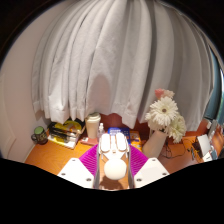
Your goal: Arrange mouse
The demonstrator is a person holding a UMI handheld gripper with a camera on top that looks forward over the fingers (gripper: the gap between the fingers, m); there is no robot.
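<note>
A white mouse [114, 150] lies lengthwise between my gripper's [114, 148] two fingers, its rounded rear toward the camera and its two buttons pointing away. The magenta pads [90, 157] press against both of its sides, so the gripper is shut on it. The mouse sits over the orange table [55, 155]; I cannot tell whether it rests on the table or is lifted.
A paper cup [93, 126] and a blue object [118, 131] stand just beyond the mouse. White flowers [163, 112] in a pale vase [155, 144] stand to the right. Books [66, 133] and a jar [40, 133] are at left. White curtains [110, 60] hang behind.
</note>
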